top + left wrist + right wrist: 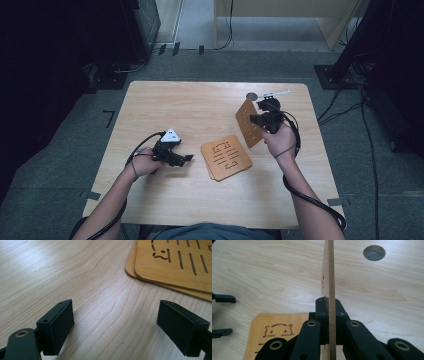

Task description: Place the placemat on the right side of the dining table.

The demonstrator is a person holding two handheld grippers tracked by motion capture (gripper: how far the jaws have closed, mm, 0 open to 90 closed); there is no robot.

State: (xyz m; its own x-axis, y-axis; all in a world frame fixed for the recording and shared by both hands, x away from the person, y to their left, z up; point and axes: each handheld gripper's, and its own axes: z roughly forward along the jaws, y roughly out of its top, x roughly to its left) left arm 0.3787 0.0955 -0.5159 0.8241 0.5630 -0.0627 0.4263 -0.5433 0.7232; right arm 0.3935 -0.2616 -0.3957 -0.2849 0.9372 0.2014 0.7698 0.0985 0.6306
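Nearest in the high view, resting low on the counter [165,200]: left gripper [186,158], jaws spread, nothing between them, pointing toward the stacked boards [227,156] just beside. Confirmed close up in the left gripper view: both black pads wide apart over bare wood grain, the stack's rounded corner [160,267] ahead at upper right, two layers visible at its edge, a detail lost from above. Farther on, to the right: right gripper [256,119], jaws pinching a third slotted board [247,122], lifted clear of the counter and tilted on edge. In the right gripper view, that board [329,277] seen edge-on as a thin upright strip clamped between the pads, with the stack [279,332] below at left showing a small cut-out shape, perhaps an animal face, too small to tell from above. Also there at far left, the tips of the left gripper. Beyond, near the counter's far edge, a round grey hole [374,252], and beside it in the high view a thin pale stick [275,94] of unclear kind. Past the counter, grey floor [210,65].
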